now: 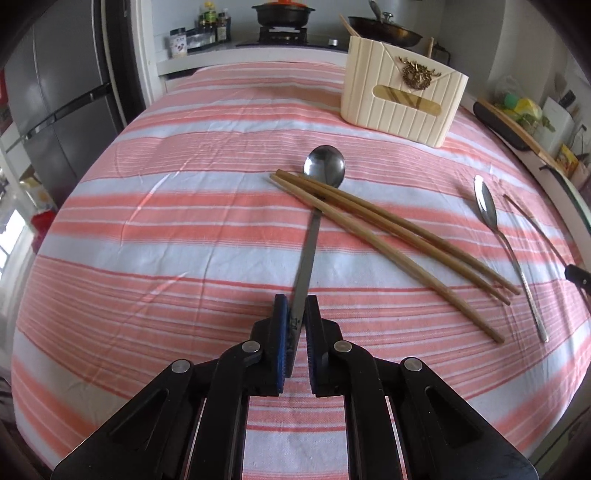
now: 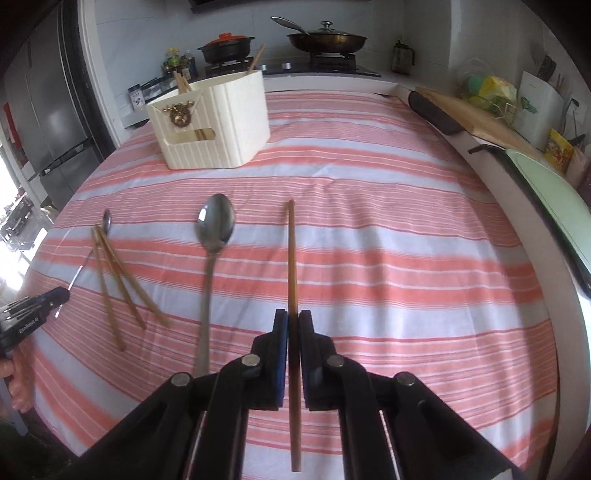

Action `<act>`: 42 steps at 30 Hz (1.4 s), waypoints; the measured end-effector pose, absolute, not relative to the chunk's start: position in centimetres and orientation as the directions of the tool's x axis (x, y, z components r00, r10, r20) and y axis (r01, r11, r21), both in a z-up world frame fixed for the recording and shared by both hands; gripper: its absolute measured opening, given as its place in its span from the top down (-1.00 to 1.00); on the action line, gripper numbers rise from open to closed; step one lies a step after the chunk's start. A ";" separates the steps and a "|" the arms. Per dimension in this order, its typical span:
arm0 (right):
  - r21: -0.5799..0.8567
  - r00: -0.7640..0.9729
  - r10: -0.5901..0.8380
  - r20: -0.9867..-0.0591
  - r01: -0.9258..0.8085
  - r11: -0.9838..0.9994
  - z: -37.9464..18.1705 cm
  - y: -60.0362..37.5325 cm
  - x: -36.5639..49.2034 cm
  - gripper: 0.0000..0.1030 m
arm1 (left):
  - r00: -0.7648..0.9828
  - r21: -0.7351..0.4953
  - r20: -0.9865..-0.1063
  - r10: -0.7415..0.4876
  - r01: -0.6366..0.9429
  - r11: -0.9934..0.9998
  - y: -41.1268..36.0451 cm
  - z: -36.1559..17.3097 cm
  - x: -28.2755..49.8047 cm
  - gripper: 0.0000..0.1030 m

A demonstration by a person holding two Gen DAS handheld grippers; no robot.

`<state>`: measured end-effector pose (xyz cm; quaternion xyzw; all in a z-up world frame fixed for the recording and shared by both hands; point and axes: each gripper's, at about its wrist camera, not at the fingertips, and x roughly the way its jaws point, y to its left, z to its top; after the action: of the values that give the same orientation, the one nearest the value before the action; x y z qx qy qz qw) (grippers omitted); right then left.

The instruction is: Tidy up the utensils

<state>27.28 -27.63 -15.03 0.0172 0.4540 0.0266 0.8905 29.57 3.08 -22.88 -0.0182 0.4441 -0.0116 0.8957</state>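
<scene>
My left gripper is shut on the handle end of a long steel spoon. Three wooden chopsticks lie crossed over that handle just below the bowl. My right gripper is shut on a single wooden chopstick that points away over the cloth. A second steel spoon lies free on the cloth left of it, also seen as the spoon in the left wrist view. The cream utensil holder stands at the far side with chopsticks inside; in the right wrist view the holder is far left.
A pink and white striped cloth covers the table. Behind it is a stove counter with a black pot and a pan. A wooden board and bags line the right edge. A grey fridge stands at left.
</scene>
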 end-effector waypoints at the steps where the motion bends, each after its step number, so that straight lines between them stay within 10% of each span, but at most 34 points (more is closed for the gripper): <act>1: 0.030 0.577 0.033 -0.816 -0.014 0.999 -15.5 -28.3 27.3 0.88 | 0.605 -0.039 -0.795 -0.035 0.007 0.999 3.0 -22.8 29.8 0.85; 5: -0.024 0.533 -0.024 -0.846 0.008 1.000 -16.9 -29.1 27.3 0.76 | 0.600 -0.046 -0.798 -0.045 0.014 0.999 3.1 -22.8 30.5 0.84; 8: -0.056 0.580 -0.040 -0.813 -0.009 0.998 -15.8 -27.9 26.5 -0.04 | 0.604 -0.044 -0.796 -0.051 0.026 0.999 3.1 -22.9 30.6 0.84; 19: 0.013 0.512 0.310 -0.801 -0.502 0.865 -15.0 -10.7 31.5 0.05 | 0.610 -0.014 -0.792 -0.034 0.037 0.999 2.8 -22.9 30.5 0.84; 23: -0.042 0.482 0.267 -0.835 -0.539 0.842 -17.3 -8.3 33.0 0.71 | 0.608 -0.041 -0.792 -0.050 0.028 0.999 3.3 -22.9 30.5 0.84; 35: 0.051 0.535 0.105 -0.838 -0.116 0.992 -16.7 -16.4 25.6 0.75 | 0.631 -0.095 -0.775 0.003 -0.121 0.988 3.8 -23.0 29.8 0.83; 42: 0.166 0.585 0.230 -0.778 -0.161 0.973 -13.8 -19.2 24.2 0.30 | 0.622 -0.041 -0.782 0.038 -0.113 0.993 4.9 -22.9 30.3 0.76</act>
<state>24.22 -19.20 -13.77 0.0391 0.4419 0.1097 0.8895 30.31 4.93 -22.85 -0.0431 0.4328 0.0419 0.8995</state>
